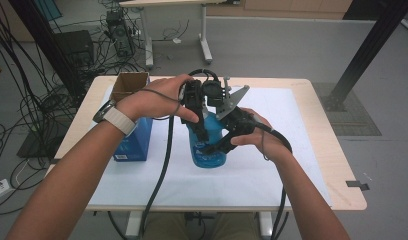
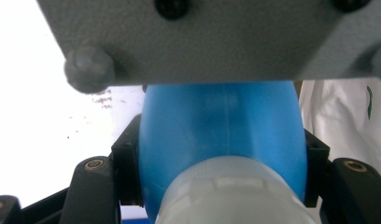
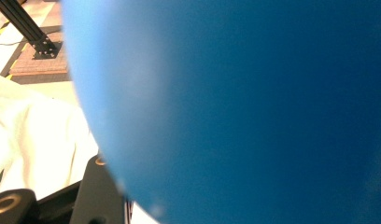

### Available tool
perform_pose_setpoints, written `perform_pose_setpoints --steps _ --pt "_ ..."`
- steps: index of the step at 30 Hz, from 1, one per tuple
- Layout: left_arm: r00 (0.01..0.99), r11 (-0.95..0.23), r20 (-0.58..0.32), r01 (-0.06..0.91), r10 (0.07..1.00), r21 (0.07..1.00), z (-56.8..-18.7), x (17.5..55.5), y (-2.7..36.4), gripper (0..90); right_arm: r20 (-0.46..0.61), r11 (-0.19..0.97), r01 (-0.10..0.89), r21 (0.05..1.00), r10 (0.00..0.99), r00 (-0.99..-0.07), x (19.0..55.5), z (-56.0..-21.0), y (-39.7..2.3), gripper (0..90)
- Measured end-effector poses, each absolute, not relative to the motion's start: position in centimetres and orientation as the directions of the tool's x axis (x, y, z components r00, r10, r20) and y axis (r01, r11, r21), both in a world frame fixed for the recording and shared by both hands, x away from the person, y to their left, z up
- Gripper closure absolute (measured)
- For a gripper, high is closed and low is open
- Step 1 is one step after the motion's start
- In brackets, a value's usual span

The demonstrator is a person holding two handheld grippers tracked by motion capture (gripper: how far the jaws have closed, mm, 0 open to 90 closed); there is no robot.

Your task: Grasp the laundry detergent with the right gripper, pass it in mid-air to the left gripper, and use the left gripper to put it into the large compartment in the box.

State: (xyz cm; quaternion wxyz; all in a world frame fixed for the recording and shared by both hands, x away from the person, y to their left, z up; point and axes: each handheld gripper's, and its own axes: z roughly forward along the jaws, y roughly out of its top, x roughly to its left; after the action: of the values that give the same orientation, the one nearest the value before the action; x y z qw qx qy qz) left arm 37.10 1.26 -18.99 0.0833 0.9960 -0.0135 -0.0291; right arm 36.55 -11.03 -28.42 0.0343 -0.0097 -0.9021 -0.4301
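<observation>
The left tool (image 1: 202, 131) is coming down from above and clamping its black jaws on the upper part of a blue bottle (image 1: 208, 150); in the left gripper view the two jaws are pressing against either side of the rounded blue body (image 2: 221, 140), with a pale, ribbed, translucent cap (image 2: 235, 196) sitting closest to the camera. The right tool (image 1: 218, 146) is gripping the same bottle lower down from the right side, and in the right gripper view the smooth, glossy blue wall (image 3: 249, 112) is sitting right against the lens. The grey three-cornered plate (image 1: 232, 102) is rising between the two hands. The bottle is standing near the middle of the surface (image 1: 322, 150), on a white sheet (image 1: 272, 165) covering most of the light wooden top; what is inside it cannot be told. To the left, just beside the person's left forearm, an open-topped cardboard box (image 1: 129, 85) with blue printed sides is standing, and its inside cannot be made out.
</observation>
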Motion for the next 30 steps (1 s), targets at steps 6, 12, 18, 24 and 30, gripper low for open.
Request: perform_pose_setpoints --steps 6,12,18,24,30 --pt "0.998 -0.985 -0.057 -0.023 -0.033 0.168 -19.0 37.13 1.33 37.9 0.066 0.633 0.043 0.773 -0.014 -0.998 36.59 -28.39 -11.0 43.8" --pt "0.998 -0.984 -0.056 -0.021 -0.032 0.178 -19.04 37.16 1.5 37.9 0.064 0.636 0.041 0.771 -0.014 -0.998 36.62 -28.33 -10.96 43.8" --pt "0.998 -0.984 -0.059 -0.017 -0.028 0.177 -19.05 37.18 1.52 37.9 0.064 0.637 0.04 0.77 -0.014 -0.998 36.65 -28.35 -10.91 43.7" --pt "0.998 -0.983 -0.058 -0.019 -0.03 0.183 -19.12 37.16 1.5 37.9 0.064 0.638 0.04 0.769 -0.014 -0.998 36.65 -28.36 -10.99 43.7" --pt "0.998 -0.982 -0.058 -0.019 -0.03 0.187 -19.13 37.14 1.54 37.9 0.064 0.637 0.04 0.77 -0.016 -0.998 36.6 -28.4 -11.0 43.7"
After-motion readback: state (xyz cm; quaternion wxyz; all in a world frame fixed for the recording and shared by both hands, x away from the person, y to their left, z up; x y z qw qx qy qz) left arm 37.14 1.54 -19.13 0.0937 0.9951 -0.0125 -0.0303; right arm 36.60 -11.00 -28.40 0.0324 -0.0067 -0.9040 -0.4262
